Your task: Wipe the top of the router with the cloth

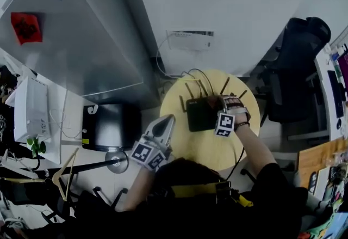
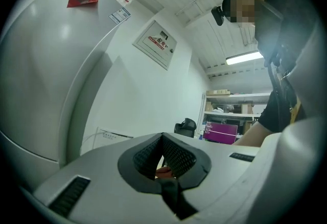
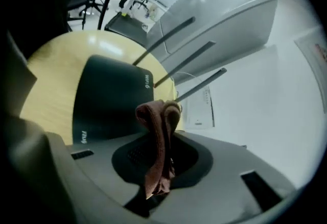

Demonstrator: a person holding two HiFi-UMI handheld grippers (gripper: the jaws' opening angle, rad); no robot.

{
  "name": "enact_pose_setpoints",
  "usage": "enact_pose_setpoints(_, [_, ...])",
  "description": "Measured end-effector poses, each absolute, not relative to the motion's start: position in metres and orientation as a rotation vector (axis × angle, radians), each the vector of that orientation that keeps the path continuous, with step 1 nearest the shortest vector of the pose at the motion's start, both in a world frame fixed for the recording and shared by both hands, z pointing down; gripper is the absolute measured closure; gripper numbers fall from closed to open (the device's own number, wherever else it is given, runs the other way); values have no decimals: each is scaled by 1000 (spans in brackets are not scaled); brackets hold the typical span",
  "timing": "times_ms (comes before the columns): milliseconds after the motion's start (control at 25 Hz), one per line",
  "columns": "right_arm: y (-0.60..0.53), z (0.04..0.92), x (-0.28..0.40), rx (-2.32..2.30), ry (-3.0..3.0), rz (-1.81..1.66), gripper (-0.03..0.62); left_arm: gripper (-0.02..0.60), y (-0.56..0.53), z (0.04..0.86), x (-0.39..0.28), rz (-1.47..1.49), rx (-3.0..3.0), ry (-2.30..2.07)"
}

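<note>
A black router [image 1: 200, 114] with several thin antennas lies on the round yellow table [image 1: 190, 148]. My right gripper [image 1: 229, 104] hovers over the router's right end, shut on a brown cloth [image 1: 232, 103]. In the right gripper view the cloth [image 3: 157, 133] sticks up folded from between the jaws [image 3: 168, 141], just above the router [image 3: 110, 98]; whether it touches the top I cannot tell. My left gripper [image 1: 166, 122] rests at the table's left edge, away from the router. Its jaws [image 2: 163, 141] are shut, hold nothing and point up at the white wall.
A grey fridge [image 1: 70, 42] stands at the back left, a black box [image 1: 111, 126] on the floor beside the table. Cables [image 1: 187, 75] run from the router to a wall socket [image 1: 190, 39]. A black office chair [image 1: 296, 63] is on the right, a white desk [image 1: 49, 123] on the left.
</note>
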State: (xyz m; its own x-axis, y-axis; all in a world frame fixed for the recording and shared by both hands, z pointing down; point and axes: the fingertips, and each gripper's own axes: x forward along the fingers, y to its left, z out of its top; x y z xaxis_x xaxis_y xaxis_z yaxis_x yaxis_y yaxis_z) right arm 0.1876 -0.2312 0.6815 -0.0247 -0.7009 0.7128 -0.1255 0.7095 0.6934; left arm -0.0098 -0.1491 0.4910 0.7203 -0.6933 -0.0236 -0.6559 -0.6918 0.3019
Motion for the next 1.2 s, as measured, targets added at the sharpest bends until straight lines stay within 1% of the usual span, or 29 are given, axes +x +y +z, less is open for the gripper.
enact_pose_setpoints(80, [-248, 685, 188, 724, -1512, -547, 534, 586, -150, 491, -21, -200, 2636, -1116])
enact_pose_setpoints(320, [-263, 719, 198, 691, -1434, -425, 534, 587, -148, 494, -48, -173, 2602, -1209])
enact_pose_setpoints(600, [-247, 743, 206, 683, -1441, -178, 534, 586, -144, 493, -59, -159, 2606, -1199])
enact_pose_setpoints(1200, [-190, 745, 214, 554, -1483, 79, 534, 586, -139, 487, -44, -175, 2664, -1125])
